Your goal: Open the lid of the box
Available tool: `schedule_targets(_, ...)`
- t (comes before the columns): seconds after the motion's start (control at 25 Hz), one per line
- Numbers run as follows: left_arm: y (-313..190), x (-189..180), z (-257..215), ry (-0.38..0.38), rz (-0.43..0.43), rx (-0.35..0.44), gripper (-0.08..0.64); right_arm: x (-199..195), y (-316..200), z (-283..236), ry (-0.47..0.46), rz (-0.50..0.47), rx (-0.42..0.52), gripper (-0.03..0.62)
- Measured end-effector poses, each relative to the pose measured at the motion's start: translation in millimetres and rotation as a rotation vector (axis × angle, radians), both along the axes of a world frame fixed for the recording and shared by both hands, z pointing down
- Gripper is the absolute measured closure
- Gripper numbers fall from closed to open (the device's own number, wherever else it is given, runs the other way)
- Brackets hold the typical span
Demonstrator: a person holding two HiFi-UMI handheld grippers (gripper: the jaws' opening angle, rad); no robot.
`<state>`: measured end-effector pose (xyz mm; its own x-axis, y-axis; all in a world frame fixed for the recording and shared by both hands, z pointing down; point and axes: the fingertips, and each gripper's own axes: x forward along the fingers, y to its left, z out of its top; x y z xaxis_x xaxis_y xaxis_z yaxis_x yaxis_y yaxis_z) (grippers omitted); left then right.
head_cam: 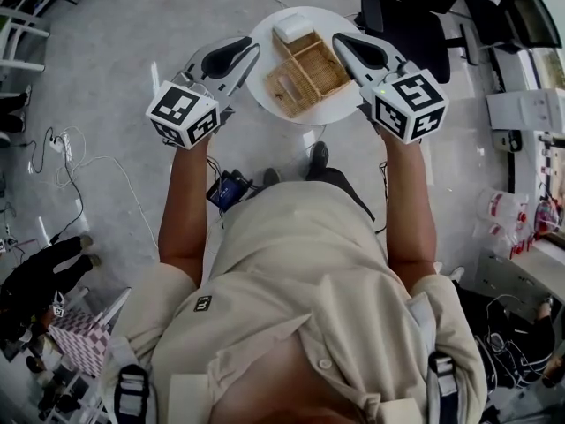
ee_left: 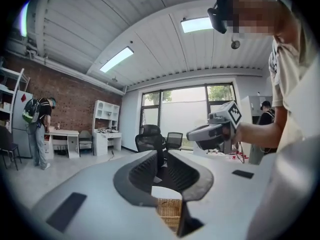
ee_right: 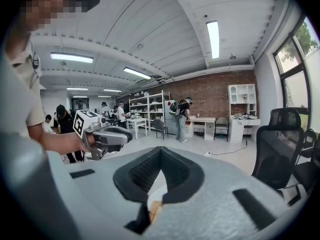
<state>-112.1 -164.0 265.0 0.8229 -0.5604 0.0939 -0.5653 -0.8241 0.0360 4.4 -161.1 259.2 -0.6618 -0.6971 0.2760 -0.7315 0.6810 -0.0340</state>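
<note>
Left gripper (head_cam: 254,49): jaws together, empty; box (head_cam: 309,76) at 4 o'clock.
Right gripper (head_cam: 336,39): jaws together, empty; box at 7 o'clock.

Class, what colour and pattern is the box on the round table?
The box is tan woven wicker, on a white table; best in the head view.

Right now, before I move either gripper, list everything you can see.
Table: one, white, round, below both grippers.
Wicker box: one, tan, on the table, inside showing.
Small block: one, white, at the box's far end.
Office chair: one, black, right of the table.
Blue device: one, on the floor by the person's feet.
Left gripper: one, grey, shut, empty, above the table's left edge.
Right gripper: one, grey, shut, empty, above the table's right side.
</note>
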Motion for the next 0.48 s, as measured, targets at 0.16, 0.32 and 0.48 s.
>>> schedule_targets(0.16, 6, 1, -16, -0.003, 0.007, 0.038, 0.505, 2, 8, -17, 0.007, 0.005, 0.036, 0.603)
schedule_targets(0.32, 13, -3, -25, 0.001, 0.012, 0.062, 0.505, -3, 15, -26, 0.016, 0.012, 0.063, 0.603)
schedule_targets(0.48, 23, -7, -26, -0.001, 0.014, 0.074, 0.505, -7, 25, -29, 0.023, 0.014, 0.078, 0.603)
